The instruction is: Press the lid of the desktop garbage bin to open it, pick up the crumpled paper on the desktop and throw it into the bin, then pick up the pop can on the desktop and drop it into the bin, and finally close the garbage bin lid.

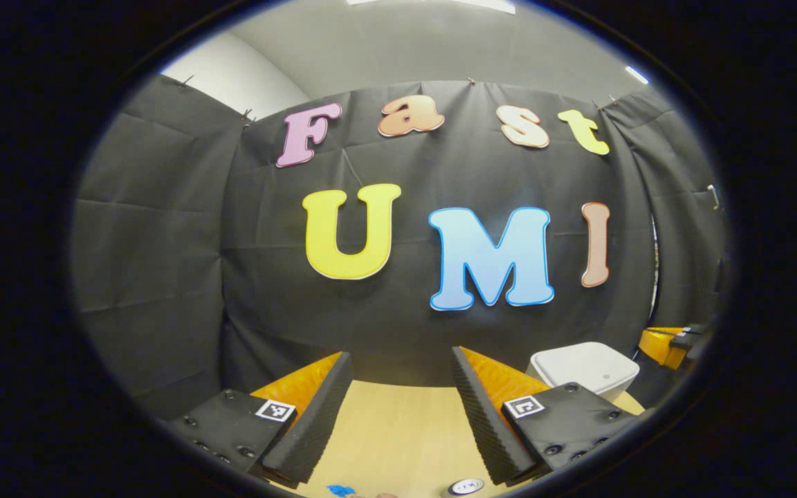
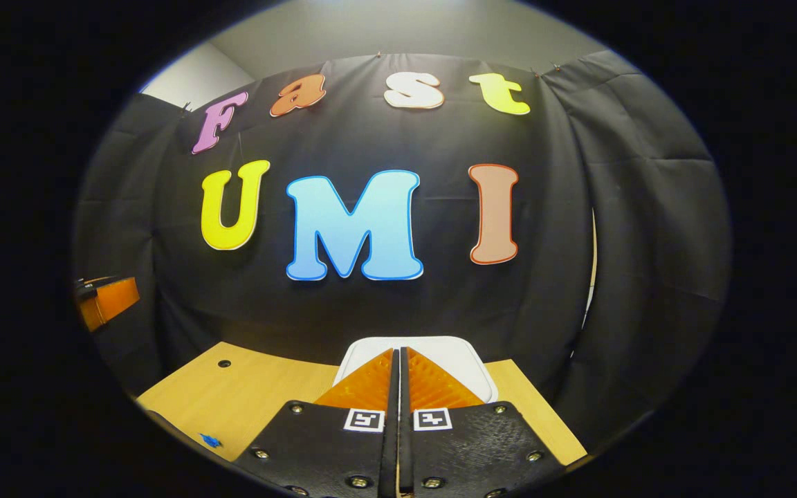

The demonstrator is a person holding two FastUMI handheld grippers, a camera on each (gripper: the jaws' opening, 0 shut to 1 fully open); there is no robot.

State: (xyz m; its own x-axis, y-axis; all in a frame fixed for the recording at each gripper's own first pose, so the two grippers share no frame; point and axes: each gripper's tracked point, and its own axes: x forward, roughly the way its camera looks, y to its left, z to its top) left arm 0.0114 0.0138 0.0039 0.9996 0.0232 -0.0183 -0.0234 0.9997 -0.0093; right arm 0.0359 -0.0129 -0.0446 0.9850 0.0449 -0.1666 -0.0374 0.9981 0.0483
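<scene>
1. Bin [image 1: 585, 370]: white lid, plain.
2. Table [image 2: 260, 394]: light wood grain, with one small blue mark [image 2: 210, 440].
3. Wall [image 2: 613, 207]: black cloth, creased.
4. Ceiling [image 1: 405, 41]: pale grey.

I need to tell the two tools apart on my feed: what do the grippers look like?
Both look alike. The left gripper and the right gripper each have two wedge-shaped fingers with ribbed faces, mounted on black plates with visible screws. Each plate carries a small square black-and-white marker. No cables or sleeves can be made out.
</scene>
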